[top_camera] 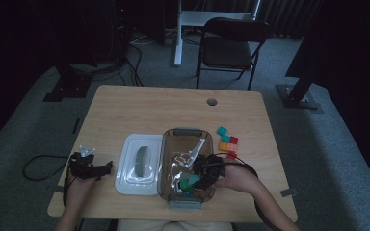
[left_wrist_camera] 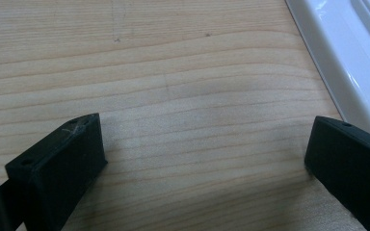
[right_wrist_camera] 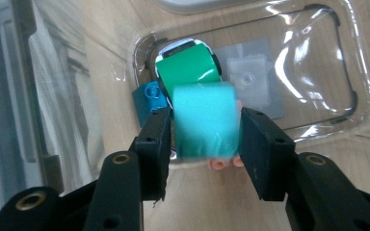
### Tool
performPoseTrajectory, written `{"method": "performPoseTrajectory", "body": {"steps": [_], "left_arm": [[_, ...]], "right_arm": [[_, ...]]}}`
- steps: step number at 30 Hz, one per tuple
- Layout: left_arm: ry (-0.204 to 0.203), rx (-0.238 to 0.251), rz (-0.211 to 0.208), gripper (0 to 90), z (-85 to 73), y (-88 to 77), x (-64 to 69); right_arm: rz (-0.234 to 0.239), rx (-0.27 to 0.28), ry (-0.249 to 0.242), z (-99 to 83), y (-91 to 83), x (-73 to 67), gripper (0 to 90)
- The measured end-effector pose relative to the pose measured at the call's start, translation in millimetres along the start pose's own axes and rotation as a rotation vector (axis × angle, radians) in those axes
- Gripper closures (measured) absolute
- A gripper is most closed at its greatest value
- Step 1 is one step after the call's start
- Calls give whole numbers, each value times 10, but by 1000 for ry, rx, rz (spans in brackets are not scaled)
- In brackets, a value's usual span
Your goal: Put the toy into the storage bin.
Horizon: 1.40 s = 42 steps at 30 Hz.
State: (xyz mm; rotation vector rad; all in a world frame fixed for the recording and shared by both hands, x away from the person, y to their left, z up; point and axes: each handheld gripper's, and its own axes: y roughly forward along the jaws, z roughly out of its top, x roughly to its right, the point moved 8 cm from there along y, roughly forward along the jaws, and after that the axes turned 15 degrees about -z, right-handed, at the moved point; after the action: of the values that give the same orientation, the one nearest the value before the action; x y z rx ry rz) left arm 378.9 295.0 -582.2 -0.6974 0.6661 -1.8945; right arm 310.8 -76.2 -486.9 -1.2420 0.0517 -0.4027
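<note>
Inside clear bin (right_wrist_camera: 351, 96), teal block (right_wrist_camera: 204, 122) between fingers (right_wrist_camera: 265, 149), green block (right_wrist_camera: 188, 67) behind

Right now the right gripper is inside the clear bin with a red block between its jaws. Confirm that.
Not quite: the block is teal, not red, as the right gripper view shows. The rest holds: the right gripper is inside the clear bin with that block between its jaws.
</note>
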Motion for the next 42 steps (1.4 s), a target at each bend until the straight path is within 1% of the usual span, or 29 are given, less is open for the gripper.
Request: {"method": "performPoseTrajectory", "body": {"steps": [5,9,13,15,17,23,26,27,28,31,34,37,38,39,42], "left_arm": [[0,0,0,9,0,0,0],[0,0,0,9,0,0,0],[0,0,0,9,0,0,0],[0,0,0,9,0,0,0],[-1,1,0,9,0,1,0],[-1,1,0,9,1,1,0],[-1,-1,0,9,0,0,0],[-1,-1,0,9,0,0,1],[-1,0,0,9,0,0,0],[0,-3,-1,9,-1,-2,0],[-2,-2,-1,9,0,-1,1],[-1,1,0,9,1,1,1],[0,0,0,9,0,0,0],[0,0,0,9,0,0,0],[0,0,0,9,0,0,0]], "right_arm": [[-9,28,40,-22,-63,45,521],[-11,66,73,-47,-141,90,513],[-15,101,95,-57,-229,126,497],[-34,127,96,-59,-284,153,479],[-32,160,113,-57,-357,175,474],[-87,252,163,-107,-600,333,465],[-138,269,220,-182,-679,470,456],[-146,276,252,-221,-701,525,457],[-154,277,272,-249,-707,564,457],[-179,268,334,-378,-682,709,457],[-189,249,395,-509,-596,833,458],[-205,220,452,-642,-463,953,458],[-218,206,473,-690,-413,997,458],[-222,193,483,-738,-363,1034,458],[-224,159,528,-887,-215,1145,458]]}}
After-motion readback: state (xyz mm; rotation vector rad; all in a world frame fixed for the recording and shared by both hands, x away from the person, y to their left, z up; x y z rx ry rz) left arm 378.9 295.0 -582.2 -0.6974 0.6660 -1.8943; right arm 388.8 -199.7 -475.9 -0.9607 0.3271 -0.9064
